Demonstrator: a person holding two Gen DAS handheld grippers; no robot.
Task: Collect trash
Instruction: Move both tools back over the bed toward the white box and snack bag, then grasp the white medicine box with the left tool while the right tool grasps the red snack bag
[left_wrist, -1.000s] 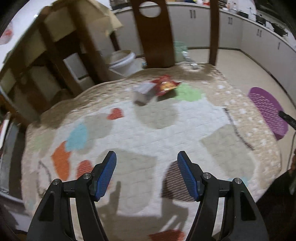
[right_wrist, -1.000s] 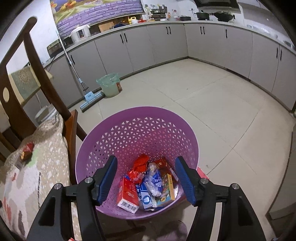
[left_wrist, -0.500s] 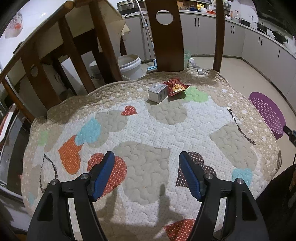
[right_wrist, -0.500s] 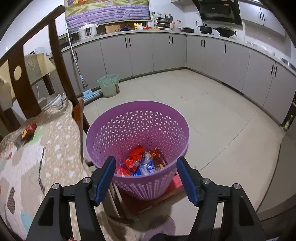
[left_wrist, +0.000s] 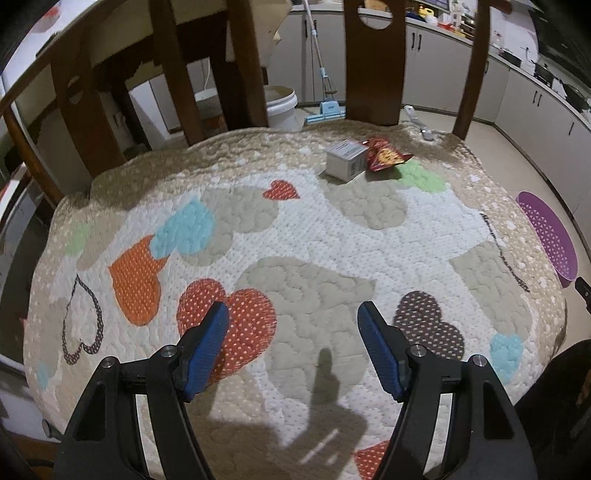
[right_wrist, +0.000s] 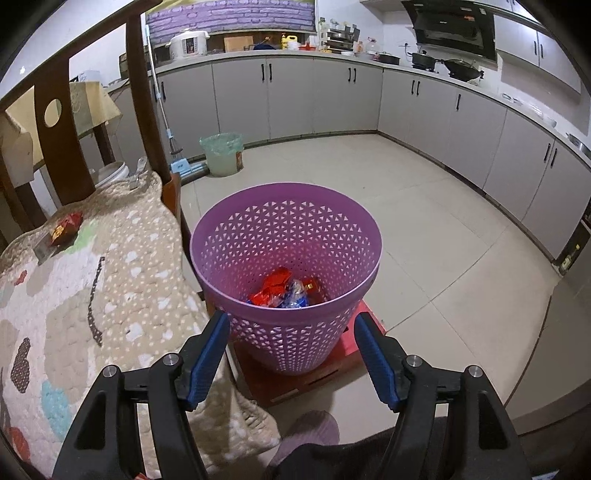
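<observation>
Two pieces of trash remained on the quilted heart-pattern cushion (left_wrist: 306, 258): a small grey cardboard box (left_wrist: 345, 160) and a crumpled red snack wrapper (left_wrist: 384, 157), touching each other at the far edge of the cushion, just in front of the wooden chair back (left_wrist: 371, 62). In the right wrist view the same wrapper (right_wrist: 66, 229) and box (right_wrist: 44, 247) showed at the far left, well apart from the bin.

Purple plastic wastebasket (right_wrist: 286, 273) stood upright on a red board (right_wrist: 314, 373) on the tiled floor (right_wrist: 424, 221), just beside the cushion's right edge. Inside it lay red and blue wrappers (right_wrist: 282, 291), piled at the bottom. Its rim (left_wrist: 546, 236) also peeked past the cushion edge in the left wrist view.

Left gripper (left_wrist: 293, 345) hung above the near part of the cushion, jaws spread, nothing between the blue pads (left_wrist: 207, 347); well short of the box and wrapper. Jaws had just been opening a little.

Right gripper (right_wrist: 291, 354) pointed at the near wall of the wastebasket, jaws spread and empty, pads (right_wrist: 208, 356) either side of the basket in view, not touching it. Contact with the wall: cannot tell for sure, looked apart.

Beyond: mop (left_wrist: 325, 92), white bucket (left_wrist: 280, 107), green-lined bin (right_wrist: 223, 153), grey kitchen cabinets (right_wrist: 332, 96).
</observation>
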